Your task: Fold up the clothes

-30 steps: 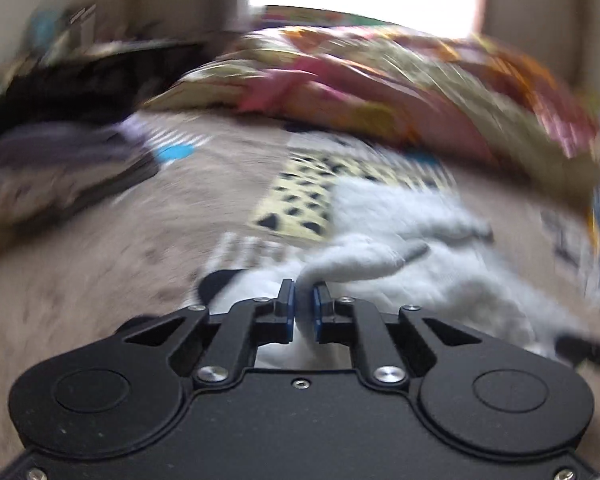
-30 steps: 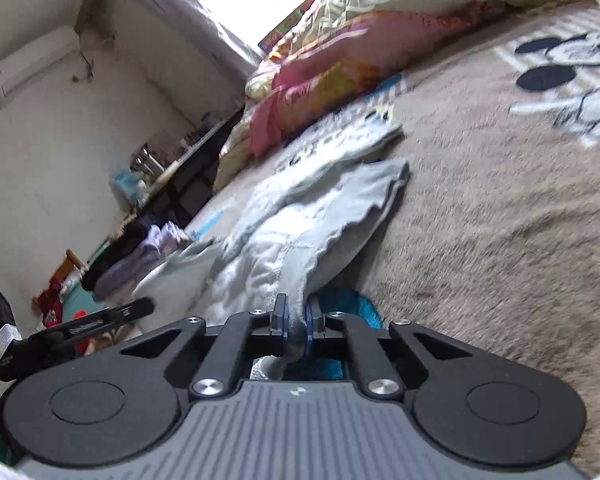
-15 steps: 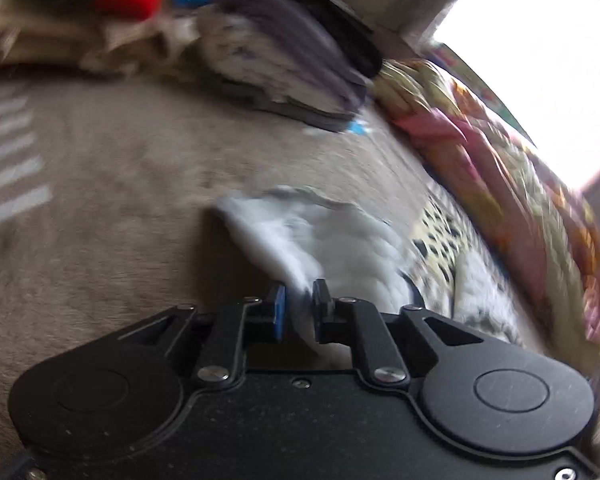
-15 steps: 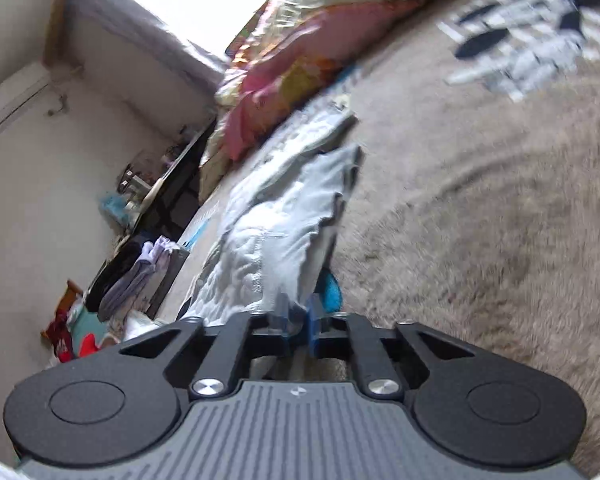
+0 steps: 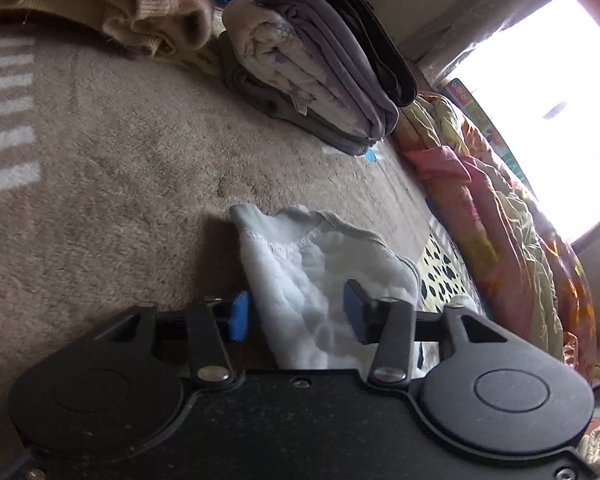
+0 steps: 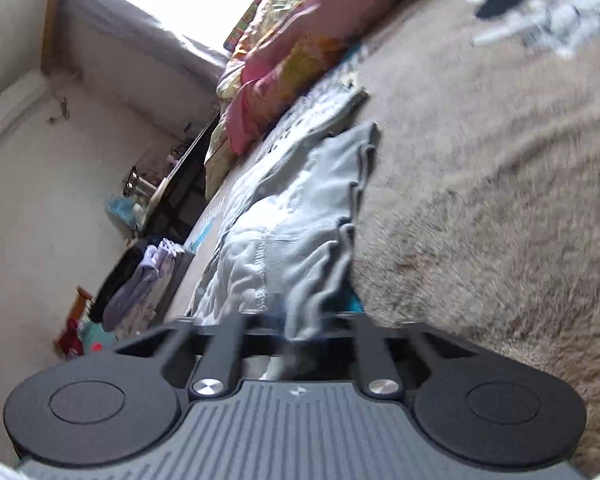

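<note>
- Left tool [image 5: 296,316]: its jaws are opening, the blue pads standing clear on either side of the pale grey fleecy cotton garment [image 5: 320,272], which lies between them without being pinched.
- Right tool [image 6: 300,332]: its jaws are closing, and a hanging fold of the same garment [image 6: 296,216] sits between them; the fingertips are blurred, so whether the pads press the cloth I cannot tell.
- Beige plush bed blanket [image 5: 120,168]: the garment lies on it, bunched and wrinkled, stitched hem turned up on the side away from the left tool.
- Done so far, as I judge: one edge of the garment appears brought over and laid down; a tidy stack of folded lilac and grey clothes [image 5: 320,60] sits beyond the garment, well apart from it.
- Left to do: flatten the garment, finish its folds, move it to the stack.
</note>
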`<state>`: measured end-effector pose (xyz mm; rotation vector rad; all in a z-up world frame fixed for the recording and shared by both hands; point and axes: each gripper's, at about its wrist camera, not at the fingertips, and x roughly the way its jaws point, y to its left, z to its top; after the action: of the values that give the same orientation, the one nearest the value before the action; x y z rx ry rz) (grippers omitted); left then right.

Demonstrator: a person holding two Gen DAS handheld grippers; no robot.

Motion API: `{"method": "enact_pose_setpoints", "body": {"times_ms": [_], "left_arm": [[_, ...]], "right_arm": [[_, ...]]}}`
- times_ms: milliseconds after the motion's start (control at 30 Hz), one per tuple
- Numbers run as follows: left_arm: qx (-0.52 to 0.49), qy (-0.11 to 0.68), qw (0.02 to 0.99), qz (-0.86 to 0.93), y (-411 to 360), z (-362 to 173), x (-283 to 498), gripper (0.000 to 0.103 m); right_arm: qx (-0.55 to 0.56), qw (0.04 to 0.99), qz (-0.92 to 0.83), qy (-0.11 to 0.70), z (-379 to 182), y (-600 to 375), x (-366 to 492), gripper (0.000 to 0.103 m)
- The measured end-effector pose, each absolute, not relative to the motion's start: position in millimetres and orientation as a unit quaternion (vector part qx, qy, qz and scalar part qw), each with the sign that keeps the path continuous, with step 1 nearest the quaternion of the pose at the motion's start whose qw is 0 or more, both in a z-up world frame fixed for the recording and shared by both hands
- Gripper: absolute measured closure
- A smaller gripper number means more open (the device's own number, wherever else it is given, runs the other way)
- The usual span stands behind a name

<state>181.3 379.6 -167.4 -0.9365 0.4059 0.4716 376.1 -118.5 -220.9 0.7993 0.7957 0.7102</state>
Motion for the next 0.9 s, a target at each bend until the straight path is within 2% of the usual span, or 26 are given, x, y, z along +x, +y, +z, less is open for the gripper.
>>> {"method": "enact_pose_setpoints", "body": {"times_ms": [33,167,333,533,767,900], "left_arm": [[-0.442,0.196,0.845,0.226,379.9,-168.3,182.9,0.084],[-0.447,0.194,0.839,0.241,378.6,-163.0,178.9,0.093],[-0.443,0.18,0.847,0.233,363.6,-149.2,157.0,0.095],[-0.427,0.208,0.856,0.205,342.4,-153.2,141.3,0.095],[-0.415,0.25,0.857,0.174,326.2,-164.5,131.4,0.096],[-0.436,0.274,0.84,0.172,338.9,-167.6,124.2,0.094]], "right_arm": [[0.379,0.783,0.333,0.365,-220.6,-121.4,375.7,0.096],[0.411,0.772,0.338,0.349,-217.9,-133.3,371.6,0.097],[0.439,0.767,0.335,0.326,-205.0,-157.2,356.8,0.097],[0.461,0.779,0.285,0.314,-195.1,-214.4,310.8,0.097],[0.475,0.78,0.233,0.334,-210.9,-252.6,243.2,0.097],[0.446,0.796,0.2,0.357,-219.0,-259.9,226.5,0.097]]}}
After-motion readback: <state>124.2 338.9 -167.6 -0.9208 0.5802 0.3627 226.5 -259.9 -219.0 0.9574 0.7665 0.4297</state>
